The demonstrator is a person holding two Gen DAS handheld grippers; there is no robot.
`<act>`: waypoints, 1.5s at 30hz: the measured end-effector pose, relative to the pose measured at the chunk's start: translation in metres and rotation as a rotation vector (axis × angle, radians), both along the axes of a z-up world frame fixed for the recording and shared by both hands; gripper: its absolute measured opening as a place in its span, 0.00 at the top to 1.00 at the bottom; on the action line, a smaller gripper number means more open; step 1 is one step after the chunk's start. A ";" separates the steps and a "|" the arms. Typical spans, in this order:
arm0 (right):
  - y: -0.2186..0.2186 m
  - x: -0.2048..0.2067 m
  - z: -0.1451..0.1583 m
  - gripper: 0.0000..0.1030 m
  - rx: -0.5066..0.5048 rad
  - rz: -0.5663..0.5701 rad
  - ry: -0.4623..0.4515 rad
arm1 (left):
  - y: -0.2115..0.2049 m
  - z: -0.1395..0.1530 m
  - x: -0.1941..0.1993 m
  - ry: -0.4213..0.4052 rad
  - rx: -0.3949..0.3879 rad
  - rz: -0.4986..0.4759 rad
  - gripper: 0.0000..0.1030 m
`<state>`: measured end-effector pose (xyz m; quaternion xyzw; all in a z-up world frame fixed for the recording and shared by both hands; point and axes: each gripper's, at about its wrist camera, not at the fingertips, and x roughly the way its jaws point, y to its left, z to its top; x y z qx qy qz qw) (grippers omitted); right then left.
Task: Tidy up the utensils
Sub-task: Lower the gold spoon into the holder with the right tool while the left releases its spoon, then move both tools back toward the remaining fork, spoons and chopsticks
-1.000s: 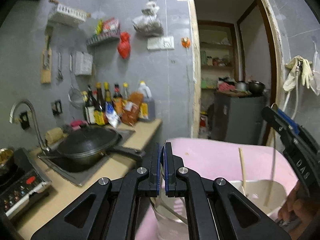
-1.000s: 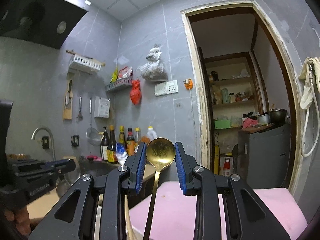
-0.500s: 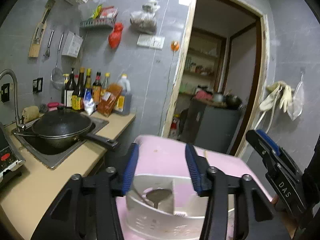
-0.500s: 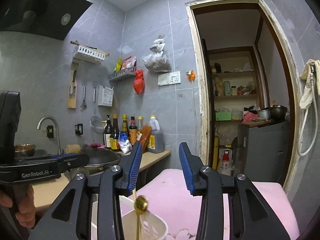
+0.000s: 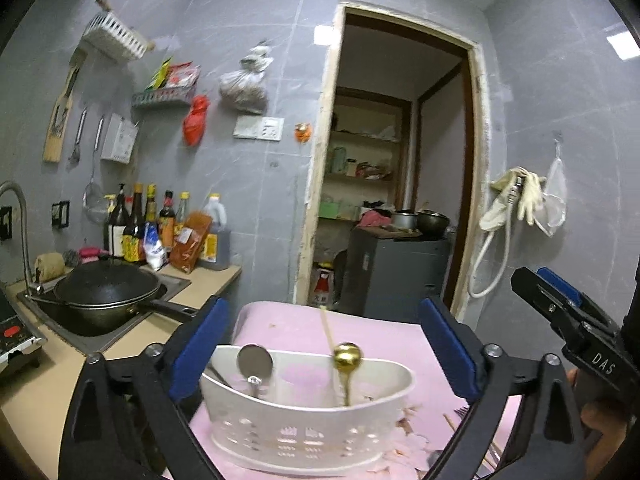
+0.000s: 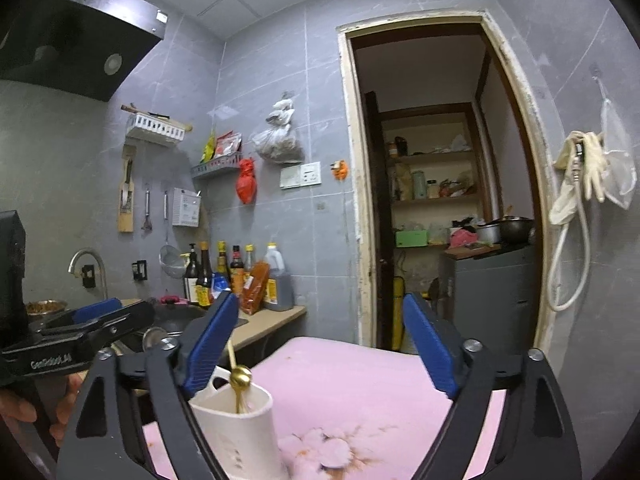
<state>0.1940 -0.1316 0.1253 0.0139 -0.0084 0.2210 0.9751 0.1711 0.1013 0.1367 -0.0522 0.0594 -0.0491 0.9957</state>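
A white perforated utensil holder [image 5: 308, 420] stands on the pink table [image 5: 360, 328]. A gold spoon [image 5: 347, 354], a silver spoon [image 5: 254, 360] and a wooden chopstick [image 5: 326, 326] stand upright in it. My left gripper [image 5: 322, 348] is open and empty, its blue pads on either side of the holder. My right gripper [image 6: 320, 348] is open and empty, above the holder's end [image 6: 236, 432] with the gold spoon [image 6: 240, 376] in it. The right gripper also shows at the right of the left wrist view [image 5: 568, 320].
Chopsticks and a fork [image 5: 464, 416] lie on the table right of the holder. A counter at left holds a black wok [image 5: 106, 292] in the sink, sauce bottles [image 5: 160, 228] and a stove [image 5: 16, 340]. A doorway [image 5: 396, 200] opens behind the table.
My right gripper opened and let the gold spoon drop into the holder. My left gripper opened from shut and drew back and up from the holder.
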 end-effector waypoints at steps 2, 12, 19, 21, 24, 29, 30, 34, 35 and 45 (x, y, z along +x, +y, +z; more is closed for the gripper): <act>-0.010 -0.009 -0.003 0.04 -0.006 -0.022 -0.005 | -0.009 -0.003 -0.005 -0.002 0.003 -0.021 0.07; -0.047 -0.044 -0.023 0.00 -0.087 -0.124 -0.036 | -0.045 -0.023 -0.029 0.015 0.004 -0.081 0.03; -0.074 -0.051 -0.043 0.00 -0.097 -0.182 0.038 | -0.065 -0.043 -0.027 0.100 0.051 -0.123 0.03; -0.080 -0.050 -0.049 0.00 -0.106 -0.196 0.064 | -0.070 -0.050 -0.021 0.146 0.058 -0.139 0.03; -0.086 -0.045 -0.058 0.00 -0.130 -0.221 0.107 | -0.079 -0.060 -0.014 0.205 0.077 -0.146 0.03; -0.086 -0.029 -0.073 0.00 -0.194 -0.265 0.212 | -0.093 -0.074 0.001 0.305 0.122 -0.137 0.03; -0.086 -0.025 -0.076 0.00 -0.205 -0.269 0.231 | -0.096 -0.078 0.004 0.322 0.130 -0.136 0.03; -0.085 -0.007 -0.090 0.00 -0.252 -0.273 0.348 | -0.106 -0.090 0.018 0.412 0.167 -0.159 0.03; -0.085 -0.002 -0.093 0.00 -0.262 -0.268 0.383 | -0.108 -0.093 0.022 0.433 0.174 -0.167 0.03; -0.080 0.014 -0.109 0.41 -0.314 -0.157 0.544 | -0.124 -0.122 0.047 0.601 0.201 -0.305 0.27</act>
